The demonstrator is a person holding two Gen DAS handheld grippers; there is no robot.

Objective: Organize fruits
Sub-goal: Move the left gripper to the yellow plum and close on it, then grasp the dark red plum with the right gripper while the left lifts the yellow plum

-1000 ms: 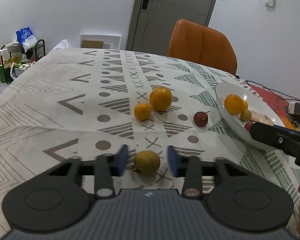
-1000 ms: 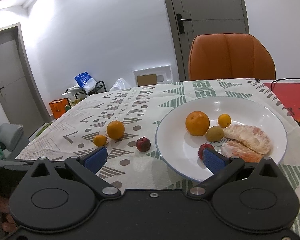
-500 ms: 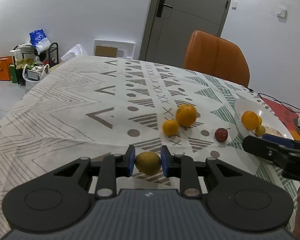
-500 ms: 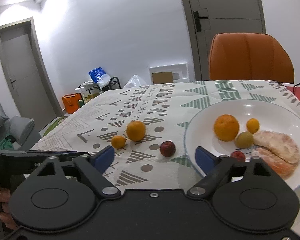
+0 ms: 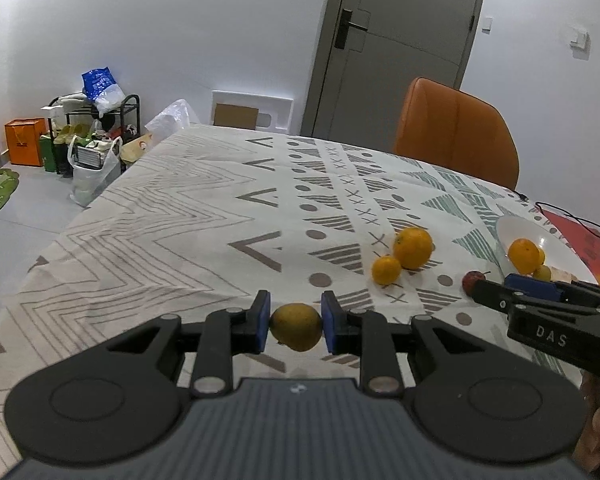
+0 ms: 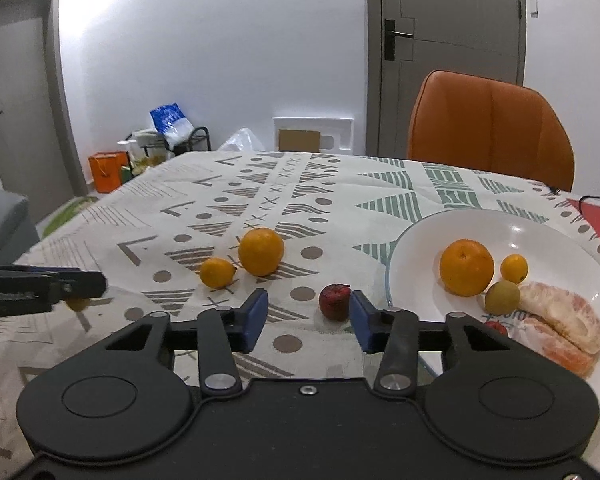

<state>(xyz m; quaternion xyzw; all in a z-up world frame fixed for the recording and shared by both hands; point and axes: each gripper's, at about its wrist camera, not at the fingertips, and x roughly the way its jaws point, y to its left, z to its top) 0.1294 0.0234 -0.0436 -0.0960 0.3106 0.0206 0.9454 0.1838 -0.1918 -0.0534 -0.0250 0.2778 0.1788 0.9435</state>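
Three fruits left on the surface [image 6: 340,184]; several already fill your plate [image 6: 548,236].
Your left tongs [image 5: 296,322] clamp a yellow-green fruit [image 5: 296,326]; your right tongs [image 6: 308,316] are closing, the red fruit [image 6: 334,301] between them, unpinched.

- Two black hand-held grippers with blue pads: the left hand-held gripper [image 5: 296,326] and the right hand-held gripper [image 6: 308,316].
- One white round plate [image 6: 548,236].
- Two large round oranges: one on the surface [image 6: 261,251], one on the plate [image 6: 466,267].
- Two small orange citrus fruits: one on the surface [image 6: 217,273], one on the plate [image 6: 514,268].
- Two small yellow-green round fruits: one between the left pads [image 5: 296,327], one on the plate [image 6: 502,297].
- Two small dark red fruits: one on the surface [image 6: 333,302], one on the plate [image 6: 496,326].
- One orange chair [image 6: 488,128].
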